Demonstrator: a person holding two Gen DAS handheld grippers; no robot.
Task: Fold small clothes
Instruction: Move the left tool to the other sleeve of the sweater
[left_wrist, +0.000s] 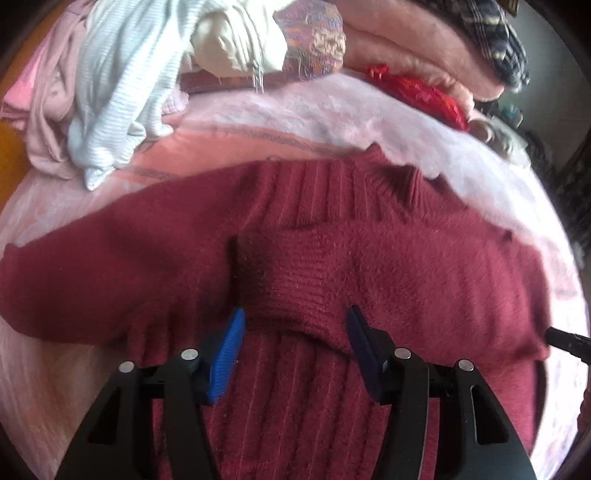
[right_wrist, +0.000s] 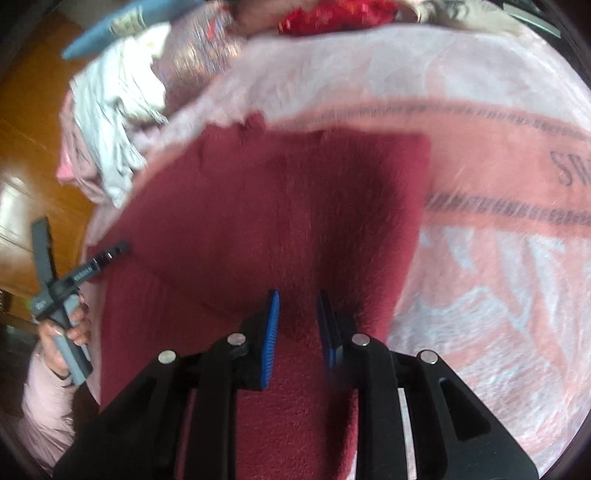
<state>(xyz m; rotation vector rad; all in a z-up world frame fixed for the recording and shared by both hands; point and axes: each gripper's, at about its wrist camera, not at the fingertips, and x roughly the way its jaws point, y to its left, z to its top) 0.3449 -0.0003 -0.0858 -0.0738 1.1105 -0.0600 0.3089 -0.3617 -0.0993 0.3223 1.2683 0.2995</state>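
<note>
We have a dark red knitted sweater (left_wrist: 155, 258) spread flat on the bed's pink blanket (left_wrist: 295, 107), its ribbed collar (left_wrist: 391, 173) on the far side from us in the left wrist view and one sleeve (left_wrist: 332, 280) already laid across the chest. That sleeve's ribbed cuff (left_wrist: 280, 310) lies directly ahead of our left claw (left_wrist: 293, 350), between its two blue pads, which stand wide apart and grip nothing. The other sleeve runs out flat to the left of that claw.

Our right claw (right_wrist: 297, 332) sits low over the sweater's body with its pads only partly parted; knit shows in the gap, but motion blur keeps us from telling whether any cloth is pinched. In the right wrist view the sweater's straight side edge (right_wrist: 421, 221) runs away from us just to the right of this claw, and our left hand (right_wrist: 64, 332) holds its tool at the opposite edge.

We judge the next fold turns on the flat left sleeve: it lies nearer our left claw, its long axis crosswise to the claw's reach.
</note>
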